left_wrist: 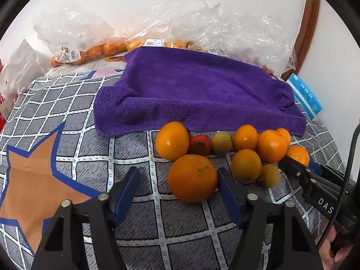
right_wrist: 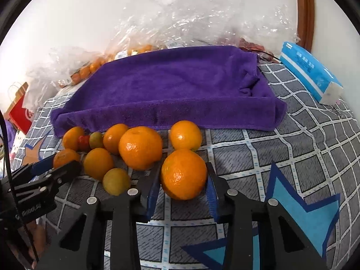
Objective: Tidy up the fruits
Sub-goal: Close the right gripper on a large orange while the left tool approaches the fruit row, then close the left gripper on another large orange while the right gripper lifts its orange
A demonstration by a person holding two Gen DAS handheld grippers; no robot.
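**Both grippers at the fruit pile**

On the checked bedcover (right_wrist: 292, 135), fruit lies in a cluster before a purple towel (right_wrist: 171, 85). The right gripper (right_wrist: 183, 184) pinches a large orange (right_wrist: 183, 174), its blue jaws pressed on both sides. The left gripper (left_wrist: 177, 193) straddles another orange (left_wrist: 192, 177): one jaw touches it, the other stands apart. A small red fruit (left_wrist: 199, 144) sits against the towel's edge.

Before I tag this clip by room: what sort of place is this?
Probably a bedroom at home: fruit lies on a patterned bedspread, beside a purple towel, a tissue pack and shop bags of fruit against the wall.
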